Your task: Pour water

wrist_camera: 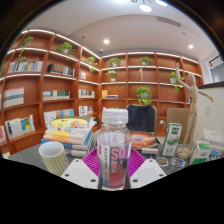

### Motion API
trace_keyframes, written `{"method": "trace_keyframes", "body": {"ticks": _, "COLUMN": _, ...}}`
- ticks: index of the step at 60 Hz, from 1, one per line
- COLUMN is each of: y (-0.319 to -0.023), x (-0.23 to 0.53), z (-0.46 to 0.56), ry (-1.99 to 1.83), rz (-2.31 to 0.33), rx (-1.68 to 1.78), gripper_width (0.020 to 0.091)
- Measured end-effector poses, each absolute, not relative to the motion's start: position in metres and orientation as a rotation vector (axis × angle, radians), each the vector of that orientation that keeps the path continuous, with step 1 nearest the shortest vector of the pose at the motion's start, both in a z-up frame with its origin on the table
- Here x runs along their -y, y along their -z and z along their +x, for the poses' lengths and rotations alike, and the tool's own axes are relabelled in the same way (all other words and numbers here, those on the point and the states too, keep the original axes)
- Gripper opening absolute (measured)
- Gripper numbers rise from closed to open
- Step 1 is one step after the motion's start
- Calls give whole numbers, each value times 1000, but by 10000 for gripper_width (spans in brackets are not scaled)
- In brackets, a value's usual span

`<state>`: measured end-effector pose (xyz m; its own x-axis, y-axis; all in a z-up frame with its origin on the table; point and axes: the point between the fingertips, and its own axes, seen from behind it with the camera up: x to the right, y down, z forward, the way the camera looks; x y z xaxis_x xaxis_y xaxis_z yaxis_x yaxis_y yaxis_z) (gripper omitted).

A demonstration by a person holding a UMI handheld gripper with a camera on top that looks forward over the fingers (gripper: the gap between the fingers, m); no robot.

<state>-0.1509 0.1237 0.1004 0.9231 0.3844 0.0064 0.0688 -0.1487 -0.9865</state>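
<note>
A clear plastic water bottle (pixel 113 148) with a white cap and a pink-lettered label stands upright between my fingers. My gripper (pixel 113 165) is shut on the bottle, with the magenta pads (pixel 93 162) pressed against its lower sides. A pale yellow-green cup (pixel 52 156) with a white rim stands to the left of the bottle, beside the left finger. The bottle's base is hidden behind the fingers.
Stacked books (pixel 68 131) lie behind the cup. A green-and-white carton (pixel 173 139) and other packets stand to the right. Wooden bookshelves (pixel 50 80) with plants line the walls behind. A dark monitor (pixel 142 118) sits beyond the bottle.
</note>
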Motion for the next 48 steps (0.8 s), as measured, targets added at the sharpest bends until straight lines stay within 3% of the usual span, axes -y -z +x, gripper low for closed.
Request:
{"method": "trace_keyframes", "body": {"ticks": 16, "y": -99, "x": -120, "z": -145, "ry": -257, "rz": -1685, "rx": 325, "gripper_width": 376}}
{"method": "trace_keyframes", "body": {"ticks": 26, "y": -94, "x": -117, "z": -145, "ry": -246, "rz": -1717, "rx": 334, "gripper_width": 532}}
{"method": "trace_keyframes", "body": {"ticks": 31, "y": -83, "x": -107, "z": -141, "ry": -252, "rz": -1769, "rx": 320, "gripper_width": 779}}
{"method": "trace_keyframes", "body": {"ticks": 32, "y": -82, "x": -104, "z": -140, "ry": -253, "rz": -1777, "rx": 316, "gripper_width": 798}}
{"method": "trace_keyframes", "body": {"ticks": 48, "y": -94, "x": -20, "z": -111, "ry": -212, "rz": -1760, "rx": 218, "gripper_width": 831}}
